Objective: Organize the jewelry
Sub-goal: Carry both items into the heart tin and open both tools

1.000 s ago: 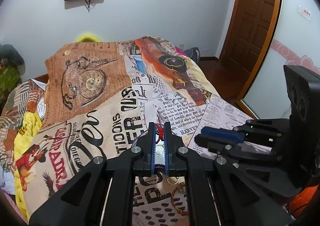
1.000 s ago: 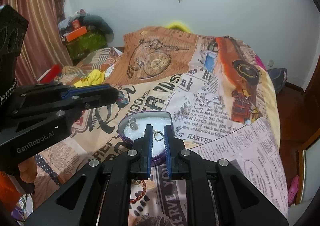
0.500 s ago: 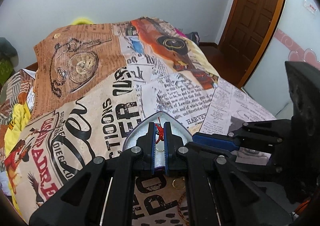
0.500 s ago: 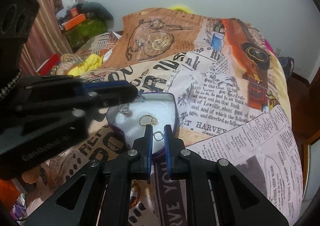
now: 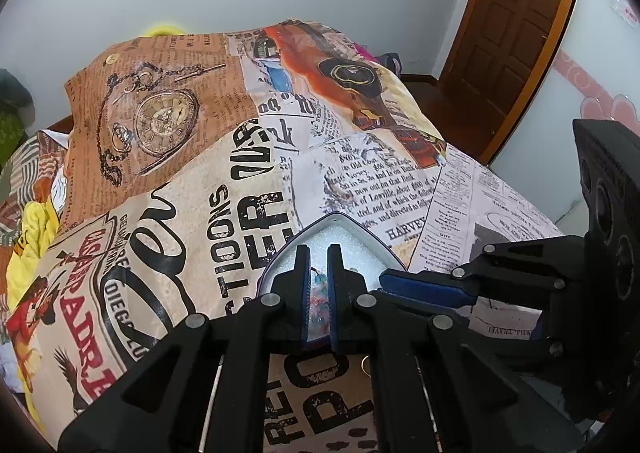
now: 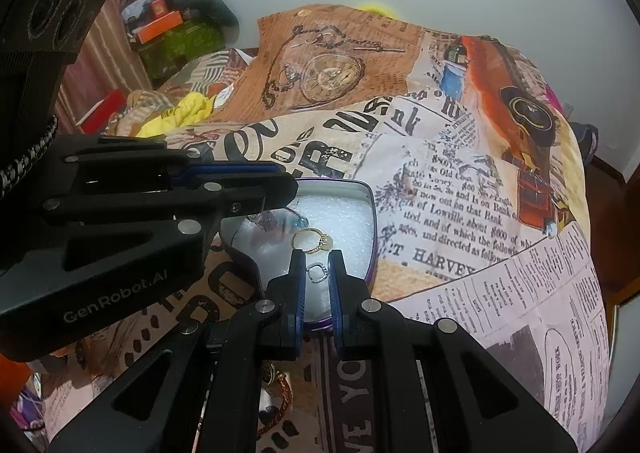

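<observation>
Both grippers hang over a heart-shaped purple tin point(image 6: 370, 237) lined with white foam, which sits on a bed under a newspaper-print bedspread point(image 6: 460, 213).

The right gripper point(image 6: 318, 273) points down over the near edge of the tin, its fingers point(image 6: 298, 269) drawn almost together and pinching a small silver ring point(image 6: 317, 273) between the tips, just above the foam. A gold ring with a pale stone point(image 6: 312, 241) lies on the foam just beyond it.

The left gripper point(image 5: 319, 273) reaches in from the other side, tips low over the tin's far part. Its fingers point(image 5: 302, 273) are nearly closed too; something small and blurred, reddish and bluish, shows between them, and I cannot tell whether they have it gripped or it only lies below. In the right wrist view a bluish-purple trinket point(image 6: 276, 219) sits on the foam right under that gripper's tip.

A reddish-gold braided bracelet point(image 6: 280, 393) lies on the bedspread nearer to me, outside the tin and partly hidden by the right gripper.
</observation>
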{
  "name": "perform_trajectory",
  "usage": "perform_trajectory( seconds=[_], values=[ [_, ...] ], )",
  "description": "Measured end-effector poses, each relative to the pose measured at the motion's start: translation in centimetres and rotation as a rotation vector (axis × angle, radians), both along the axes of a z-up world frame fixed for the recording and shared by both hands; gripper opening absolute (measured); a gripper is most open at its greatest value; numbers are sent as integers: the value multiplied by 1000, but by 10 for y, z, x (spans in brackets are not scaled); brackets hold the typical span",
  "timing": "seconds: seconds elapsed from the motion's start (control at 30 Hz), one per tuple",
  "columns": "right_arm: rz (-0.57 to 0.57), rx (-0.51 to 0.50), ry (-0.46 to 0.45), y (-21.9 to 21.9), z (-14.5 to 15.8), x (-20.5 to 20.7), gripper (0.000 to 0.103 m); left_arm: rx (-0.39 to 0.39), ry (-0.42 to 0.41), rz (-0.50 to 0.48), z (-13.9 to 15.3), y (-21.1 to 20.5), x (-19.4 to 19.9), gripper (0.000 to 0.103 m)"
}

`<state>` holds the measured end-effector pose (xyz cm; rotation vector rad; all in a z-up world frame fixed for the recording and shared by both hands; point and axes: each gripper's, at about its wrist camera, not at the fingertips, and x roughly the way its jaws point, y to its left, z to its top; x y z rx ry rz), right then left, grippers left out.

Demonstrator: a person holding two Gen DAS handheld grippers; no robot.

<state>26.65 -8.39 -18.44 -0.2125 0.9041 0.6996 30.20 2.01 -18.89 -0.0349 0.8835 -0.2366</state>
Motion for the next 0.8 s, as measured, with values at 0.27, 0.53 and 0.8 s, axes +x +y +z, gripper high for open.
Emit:
perform_trajectory(
  seconds=[0.27,0.53,0.8],
  values=[
    [18,-5,-4,4,2,-2,10,7,-19,-3,9,-1,-10,6],
    [4,-8,-14,2,13,-7,22,0,-51,8,29,4,-26,7],
    [-17,-11,-67,-5,37,-22,27,-7,-80,13,52,8,-49,9]
  ],
)
